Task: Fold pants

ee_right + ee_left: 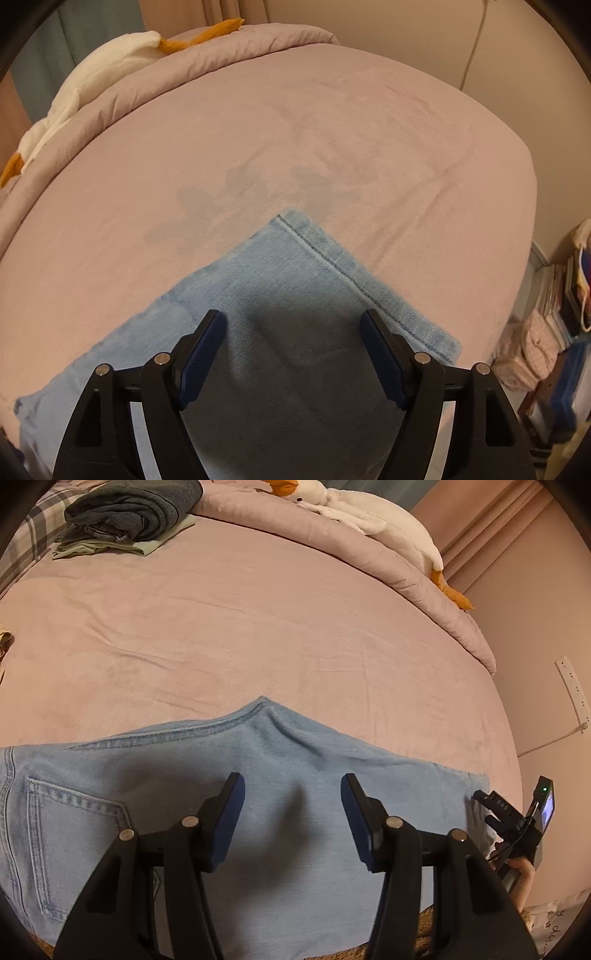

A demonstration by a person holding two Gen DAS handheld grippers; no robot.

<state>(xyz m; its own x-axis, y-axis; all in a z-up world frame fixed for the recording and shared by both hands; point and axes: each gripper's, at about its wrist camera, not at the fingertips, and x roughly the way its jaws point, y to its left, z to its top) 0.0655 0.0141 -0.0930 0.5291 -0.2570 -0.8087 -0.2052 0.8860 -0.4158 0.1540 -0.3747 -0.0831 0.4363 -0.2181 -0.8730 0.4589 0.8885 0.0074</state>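
Light blue denim pants (pixel 192 775) lie flat on the pink bed, folded lengthwise, with a back pocket (pixel 70 830) at the left and the crotch point at the far edge. My left gripper (pixel 291 797) is open and empty, just above the seat area. My right gripper (pixel 291 325) is open and empty above the leg end of the pants (pixel 306 295), near the hem (pixel 354 284). The right gripper also shows at the right edge of the left wrist view (pixel 517 819), beside the pants' end.
A stack of folded clothes (pixel 129 513) sits at the far left of the bed. A rolled pink duvet (pixel 332 539) with a white goose plush (pixel 369 513) lies along the far edge. The bed's edge, wall and a power strip (pixel 572 698) are at right; clutter (pixel 546 332) is on the floor.
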